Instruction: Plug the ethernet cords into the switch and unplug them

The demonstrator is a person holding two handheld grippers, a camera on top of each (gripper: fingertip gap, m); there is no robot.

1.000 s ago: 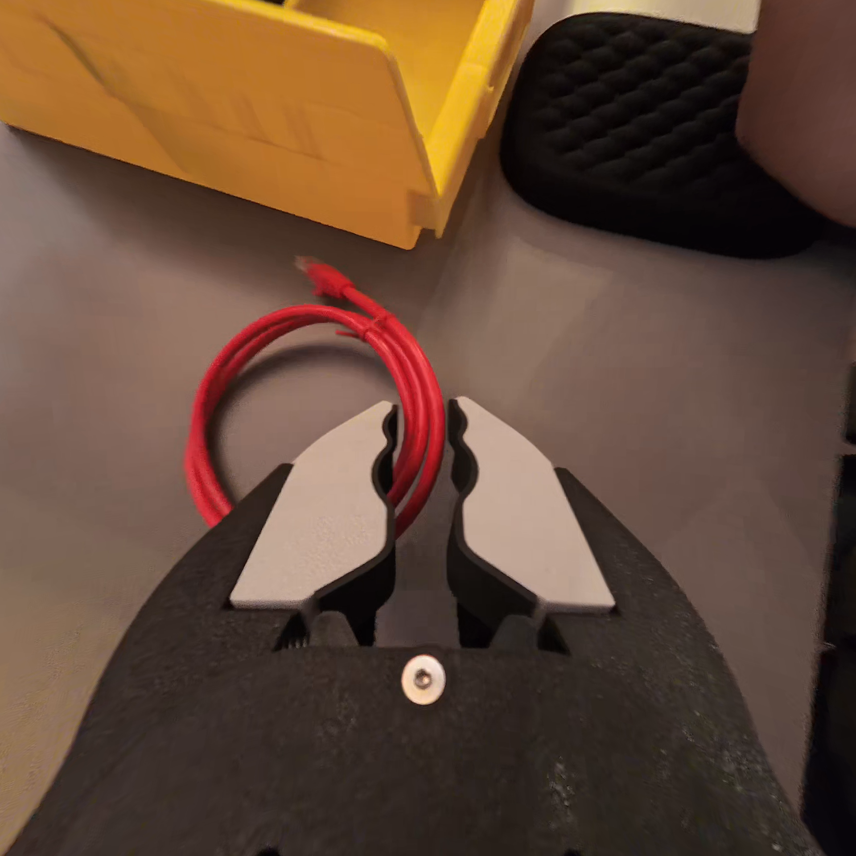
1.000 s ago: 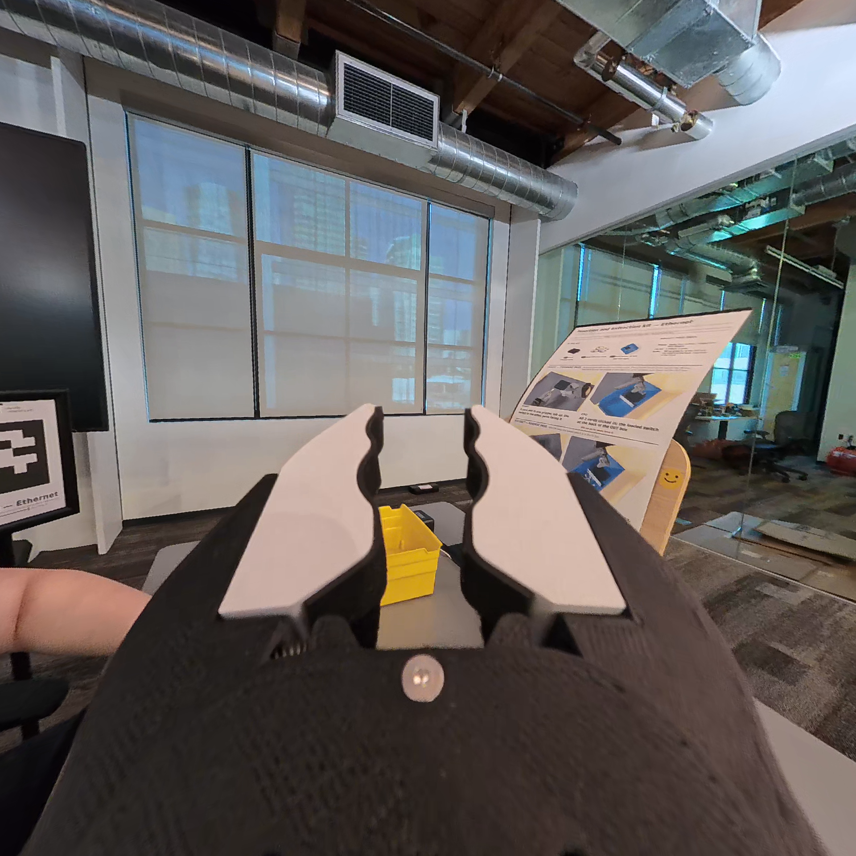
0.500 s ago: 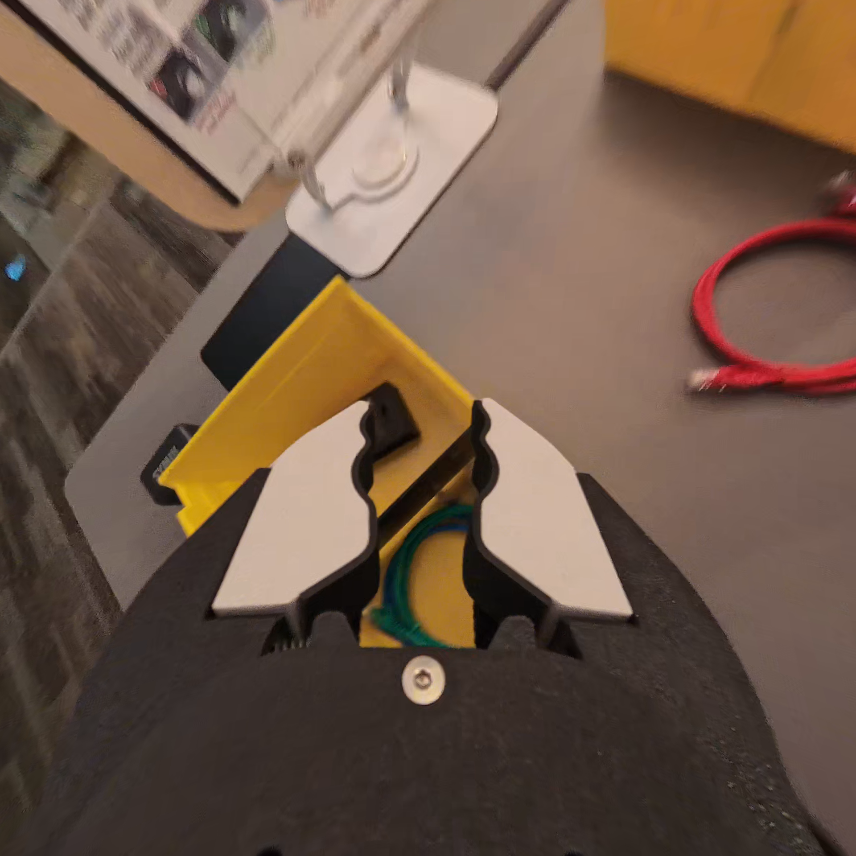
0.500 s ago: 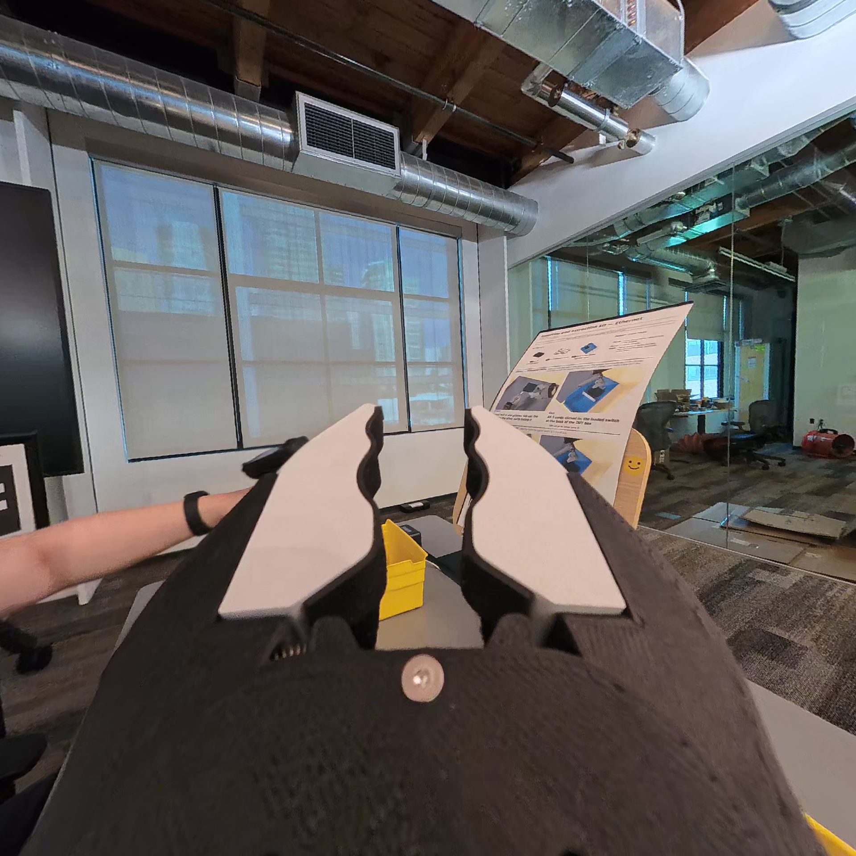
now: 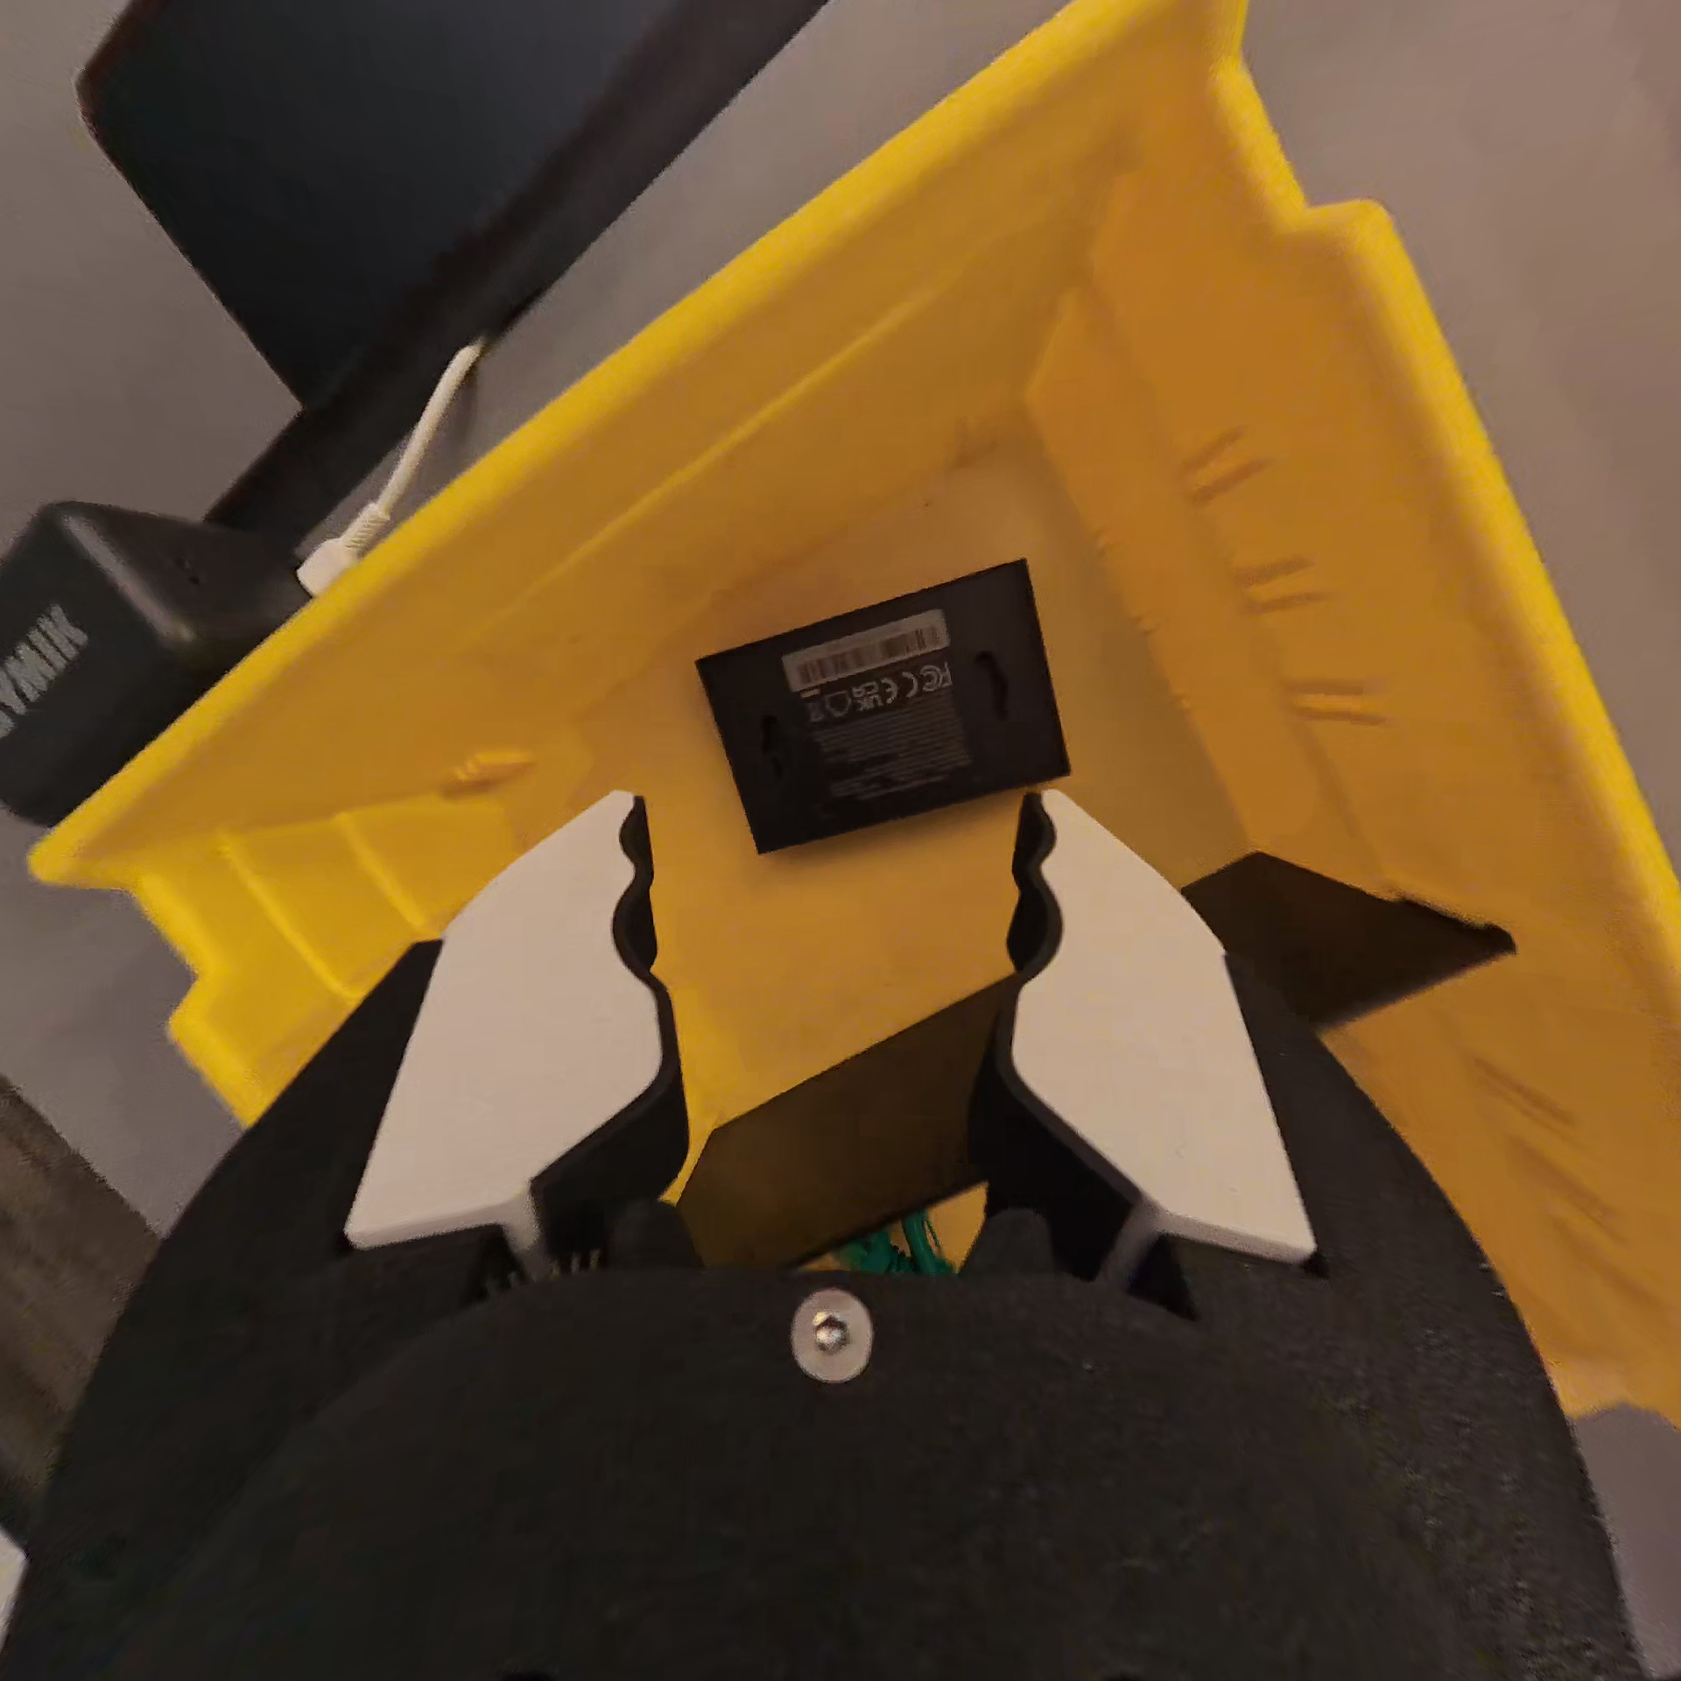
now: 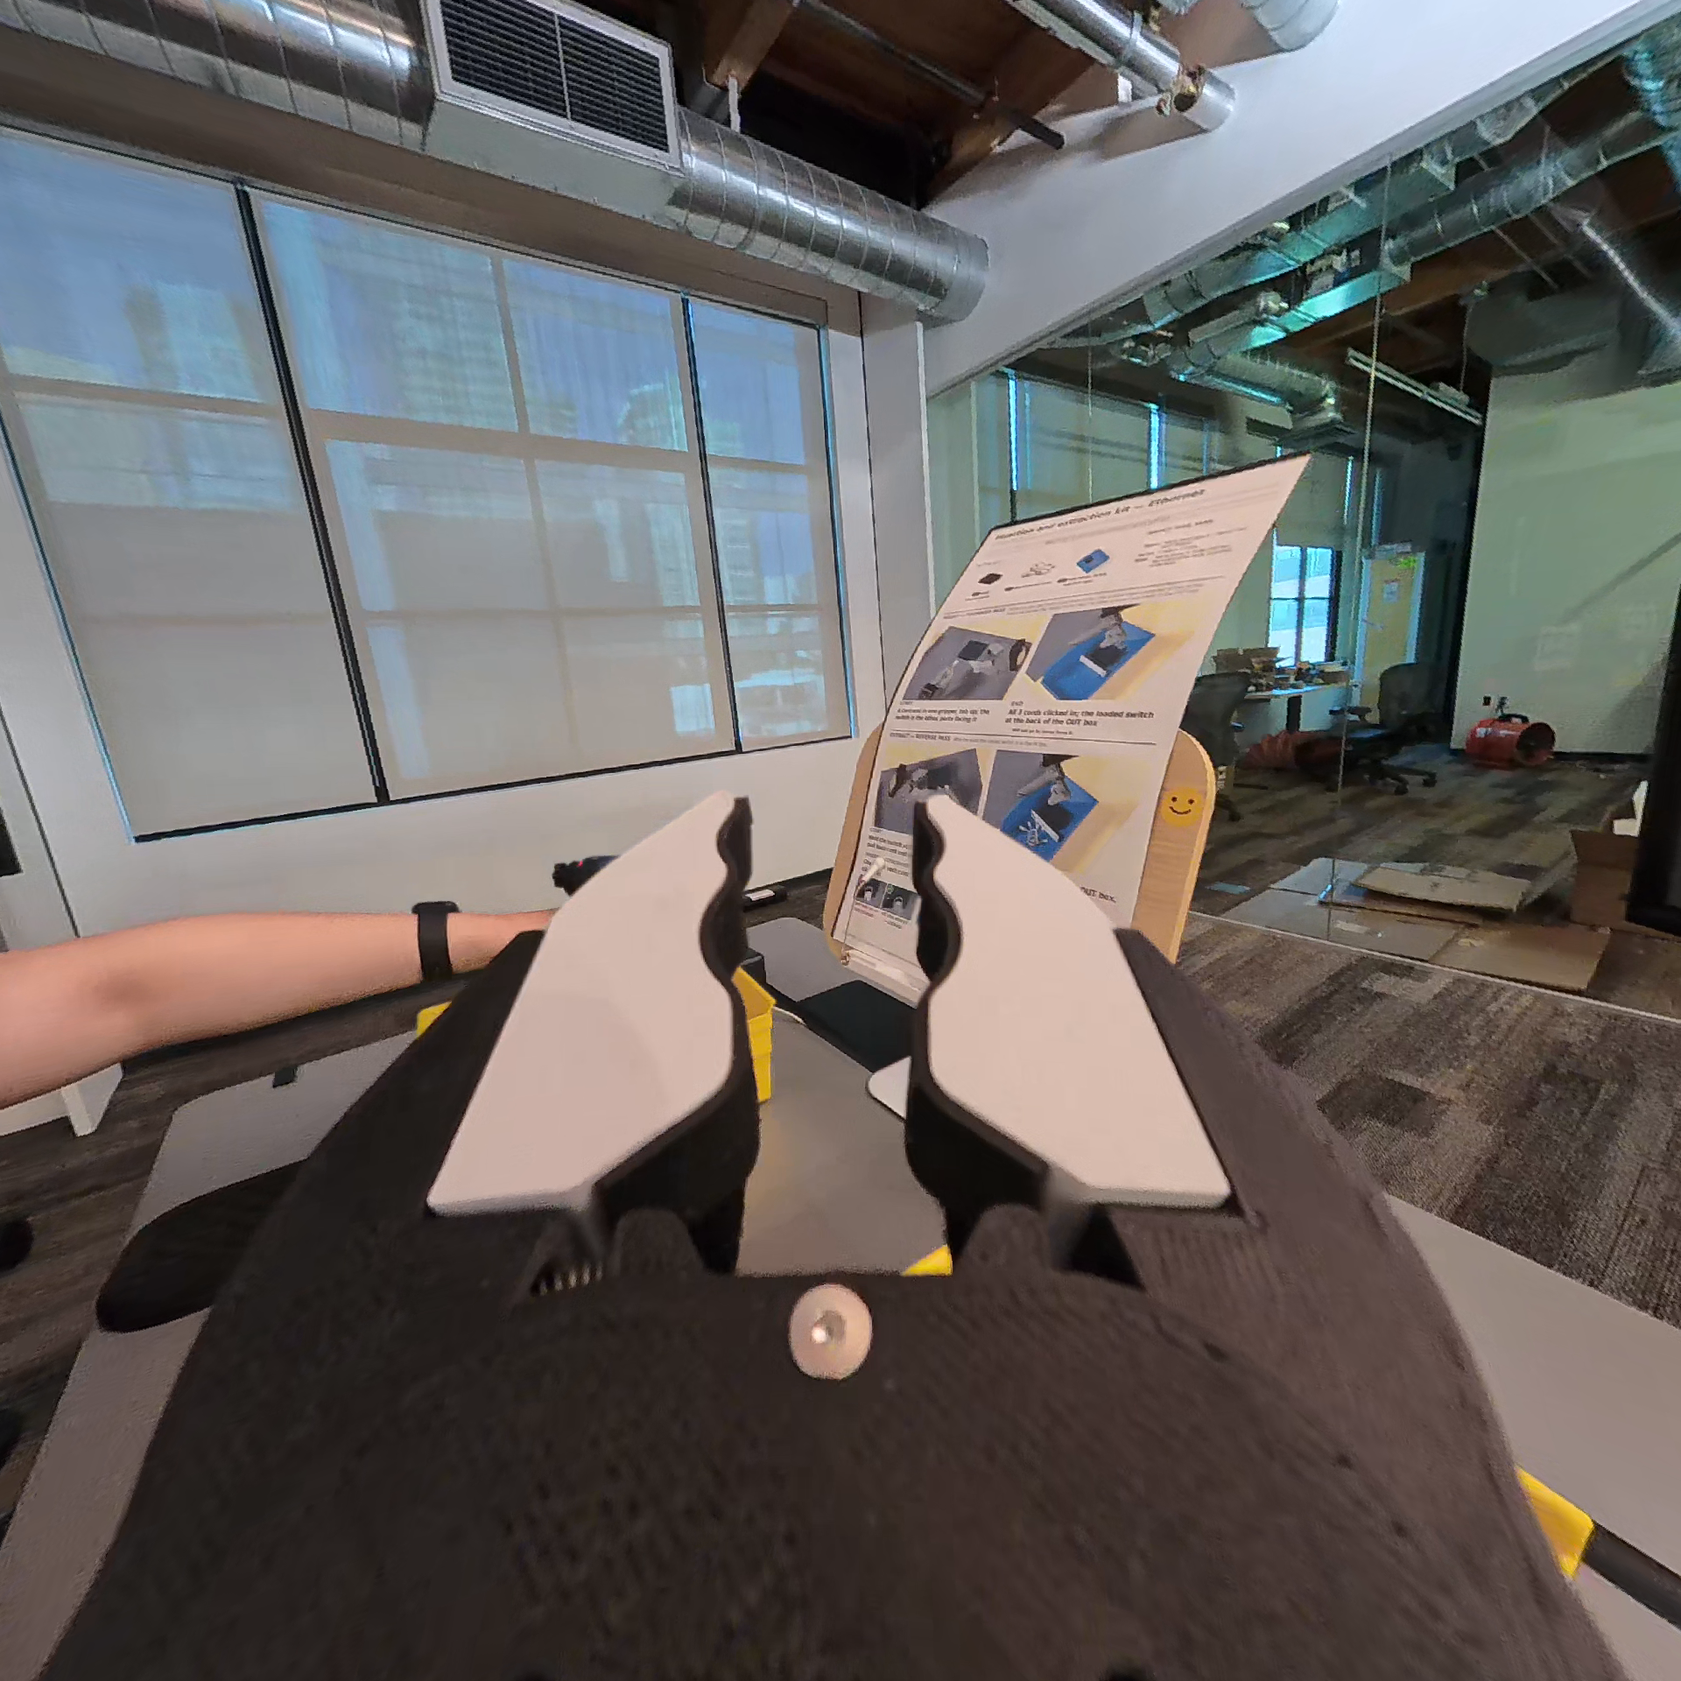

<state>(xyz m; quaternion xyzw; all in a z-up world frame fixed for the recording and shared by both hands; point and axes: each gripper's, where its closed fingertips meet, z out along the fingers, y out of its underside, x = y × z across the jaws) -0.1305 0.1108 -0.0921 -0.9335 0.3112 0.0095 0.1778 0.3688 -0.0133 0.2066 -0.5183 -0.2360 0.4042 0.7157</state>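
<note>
In the left wrist view a small black switch (image 5: 880, 706) lies underside up, with a label on it, on the floor of a yellow bin (image 5: 691, 509). My left gripper (image 5: 837, 805) is wide open and empty, held over the bin just short of the switch. A black divider (image 5: 846, 1128) crosses the bin below the fingers, and a bit of green cord (image 5: 896, 1260) shows behind it. My right gripper (image 6: 830, 805) is open and empty, raised above the table and pointing at the room. The yellow bin (image 6: 755, 1046) shows partly past its left finger.
Beside the bin are a black adapter block (image 5: 109, 646) with a white cable (image 5: 400, 482) and a dark flat pad (image 5: 364, 164). In the right wrist view a person's forearm (image 6: 227, 973) reaches over the grey table (image 6: 837, 1173). An instruction sheet on a wooden stand (image 6: 1064, 700) is behind. My hands' fingertips stand some 60 cm from each other.
My left gripper has swung from the red cord on the table to the yellow bin, moved close over the switch, and opened wider. My right gripper stayed raised, turning slightly right.
</note>
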